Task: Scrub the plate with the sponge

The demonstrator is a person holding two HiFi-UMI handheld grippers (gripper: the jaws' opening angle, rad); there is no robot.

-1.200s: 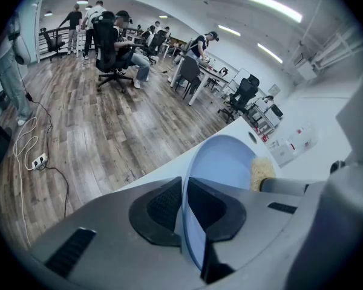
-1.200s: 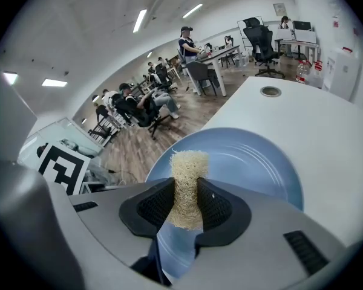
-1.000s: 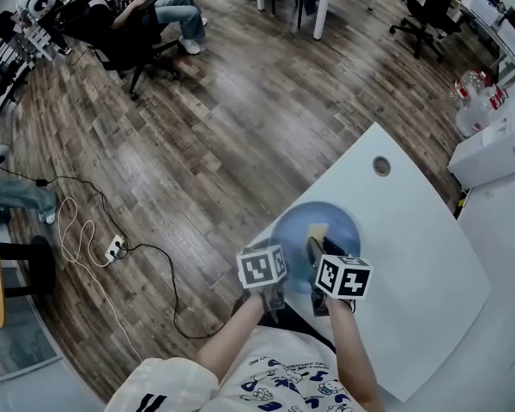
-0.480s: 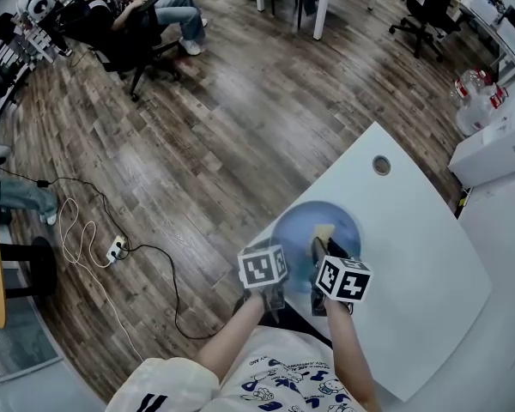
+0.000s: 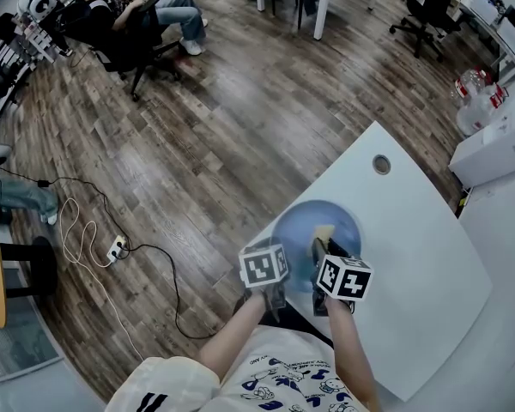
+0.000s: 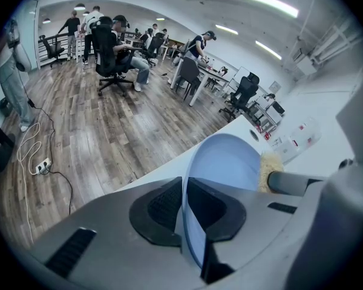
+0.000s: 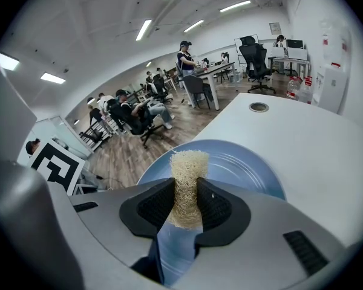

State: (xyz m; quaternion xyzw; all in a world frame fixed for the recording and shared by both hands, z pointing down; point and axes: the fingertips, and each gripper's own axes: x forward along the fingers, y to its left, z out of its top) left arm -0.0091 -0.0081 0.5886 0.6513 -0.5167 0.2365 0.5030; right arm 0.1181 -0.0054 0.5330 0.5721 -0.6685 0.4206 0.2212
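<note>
Lower centre of the head view: the left gripper (image 6: 184, 207) is pinching the near-left rim of a blue plate (image 5: 302, 227) lying on a white table (image 5: 412, 264). The right gripper (image 7: 184, 205) is clamping a straw-coloured sponge (image 7: 188, 168) over the plate's middle.

Sponge (image 5: 324, 231) on plate (image 5: 295, 227), on table (image 5: 412, 251)

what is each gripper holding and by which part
Left gripper pinches the blue plate by its near rim; right gripper clamps the sponge around its lower half.
</note>
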